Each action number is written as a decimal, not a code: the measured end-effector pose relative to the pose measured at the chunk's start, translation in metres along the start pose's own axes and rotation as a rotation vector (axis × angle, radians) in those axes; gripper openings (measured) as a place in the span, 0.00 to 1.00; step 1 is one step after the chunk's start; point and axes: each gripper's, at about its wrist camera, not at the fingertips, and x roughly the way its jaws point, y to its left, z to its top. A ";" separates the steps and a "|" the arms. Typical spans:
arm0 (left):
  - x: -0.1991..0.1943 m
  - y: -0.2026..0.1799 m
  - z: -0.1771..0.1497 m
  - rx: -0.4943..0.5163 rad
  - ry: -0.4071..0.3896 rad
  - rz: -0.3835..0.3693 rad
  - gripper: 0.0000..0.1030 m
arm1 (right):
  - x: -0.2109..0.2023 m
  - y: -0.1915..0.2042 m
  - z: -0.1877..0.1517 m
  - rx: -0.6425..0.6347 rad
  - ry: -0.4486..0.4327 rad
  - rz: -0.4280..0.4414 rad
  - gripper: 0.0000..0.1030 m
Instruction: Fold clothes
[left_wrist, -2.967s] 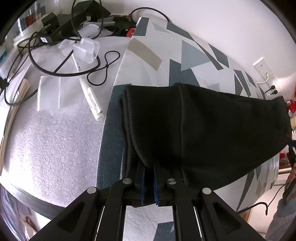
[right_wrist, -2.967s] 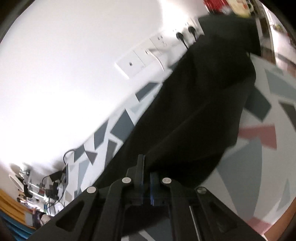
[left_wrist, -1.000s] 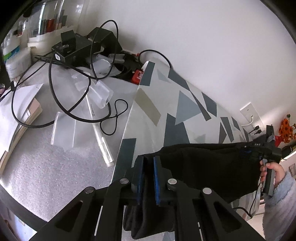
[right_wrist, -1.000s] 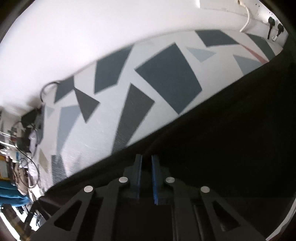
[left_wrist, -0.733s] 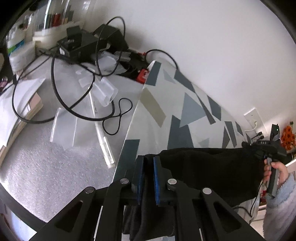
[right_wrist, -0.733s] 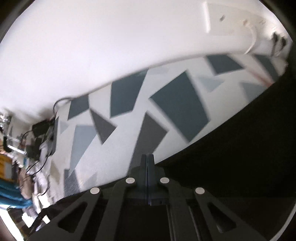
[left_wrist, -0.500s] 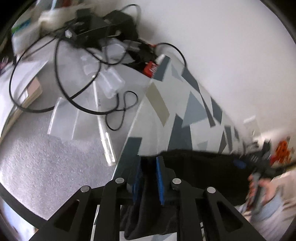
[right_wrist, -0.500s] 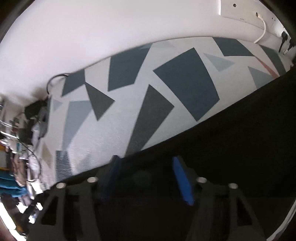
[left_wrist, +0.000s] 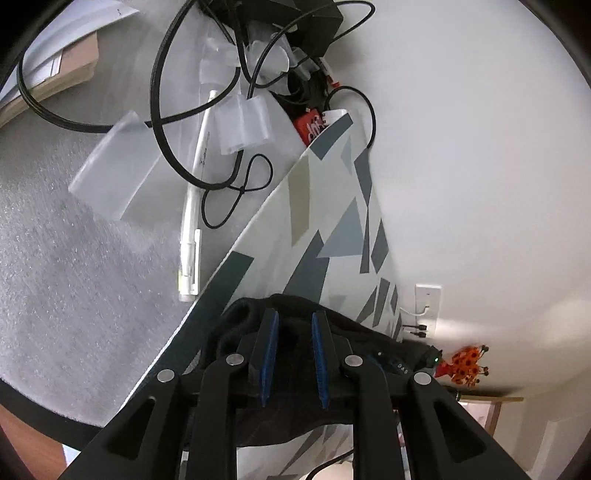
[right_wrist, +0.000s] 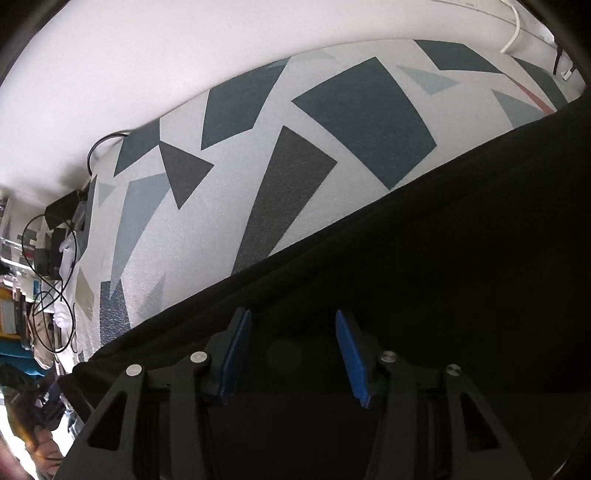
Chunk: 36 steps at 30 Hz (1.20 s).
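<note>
Both views are partly blocked by the black garment (right_wrist: 424, 266) lying on the patterned mat (left_wrist: 321, 229) that covers part of the tabletop (left_wrist: 55, 280). In the right wrist view the garment fills the lower right half of the frame and runs off the right and bottom edges, so its full outline and number of layers cannot be made out. In the left wrist view only a bunched end of the garment (left_wrist: 291, 306) shows, most of it behind the tool's black frame.

Left tool (left_wrist: 293, 328): blue pads apart, with dark cloth visible between and behind them. Whether the pads touch the cloth cannot be determined.

Right tool (right_wrist: 291, 332): blue pads set wide apart over the garment, gripping nothing. Contact with the cloth cannot be confirmed, black on black.

In the left wrist view, a dark device with a green light (left_wrist: 436, 359) sits at the far end of the garment; its identity is unclear.

Surroundings, left wrist view: beside the mat's left edge lies a white pen-shaped item (left_wrist: 192, 225), with looping black cables (left_wrist: 162, 92) crossing clear plastic pieces (left_wrist: 118, 166). A red box (left_wrist: 312, 125) sits at the mat's far corner, partly hidden. A stack of papers (left_wrist: 55, 62) is cut off at the upper left. A wall socket plate (left_wrist: 426, 306) and an orange spotted ornament (left_wrist: 463, 365) appear near the right end, small and distorted. The white wall (left_wrist: 461, 147) stands directly behind the mat.
</note>
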 end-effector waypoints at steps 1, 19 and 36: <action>0.003 0.001 -0.001 -0.002 0.011 0.004 0.24 | 0.000 0.000 -0.001 -0.002 -0.001 -0.002 0.49; -0.021 -0.026 -0.045 0.352 -0.093 -0.061 0.06 | -0.026 -0.022 0.007 0.127 -0.019 0.065 0.57; -0.002 -0.008 -0.015 0.206 -0.166 0.004 0.06 | -0.016 -0.002 0.029 0.078 -0.055 0.005 0.58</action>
